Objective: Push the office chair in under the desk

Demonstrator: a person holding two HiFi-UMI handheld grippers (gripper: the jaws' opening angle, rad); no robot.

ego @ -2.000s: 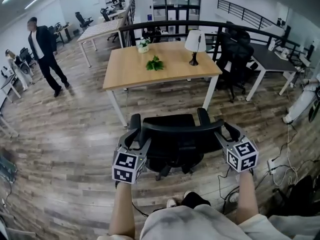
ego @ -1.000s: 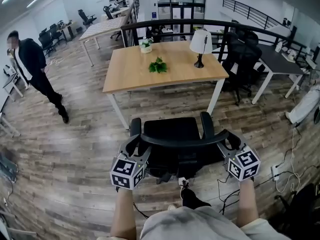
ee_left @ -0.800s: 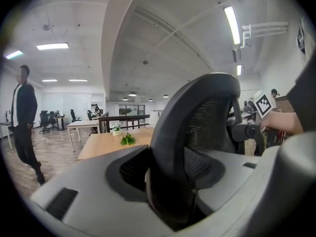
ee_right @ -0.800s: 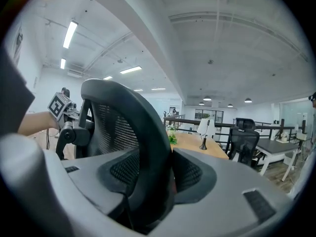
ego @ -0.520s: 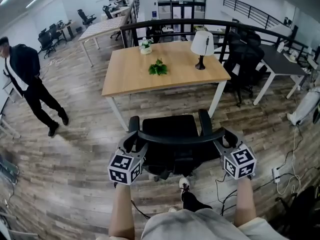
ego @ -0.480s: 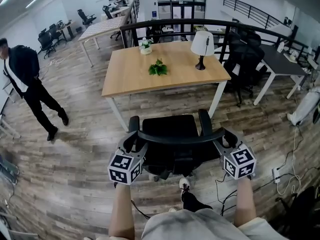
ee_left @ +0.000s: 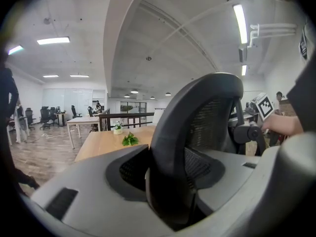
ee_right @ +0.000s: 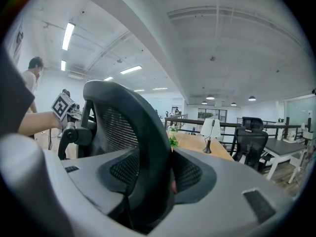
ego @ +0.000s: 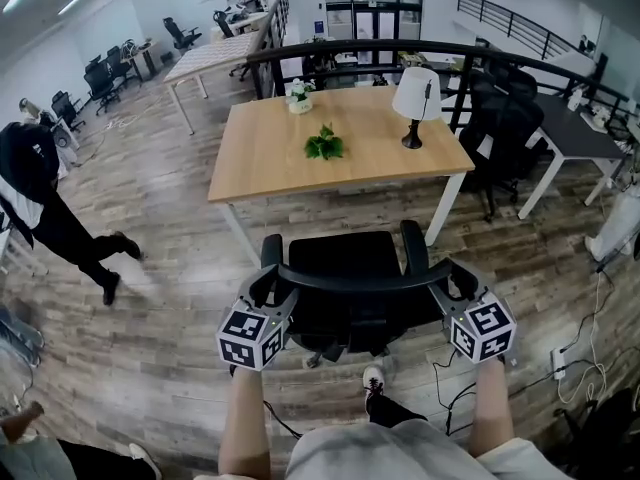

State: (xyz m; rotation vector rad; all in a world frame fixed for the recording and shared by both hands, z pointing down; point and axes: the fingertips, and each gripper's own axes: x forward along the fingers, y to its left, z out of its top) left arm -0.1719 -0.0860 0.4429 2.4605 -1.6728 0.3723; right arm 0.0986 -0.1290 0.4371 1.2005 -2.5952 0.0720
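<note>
2 grippers clenched on the office chair (ego: 345, 268)
The left gripper (ego: 268, 286) and right gripper (ego: 448, 280) each grasp 1 end of its backrest rim. The chair stands just short of the desk (ego: 270, 153), closer than 1 second ago. The passer-by (ego: 40, 198) has walked left.

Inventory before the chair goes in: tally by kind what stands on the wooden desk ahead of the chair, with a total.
lamp: 1
plants: 2 (potted plant, leafy green plant)
Total: 3
</note>
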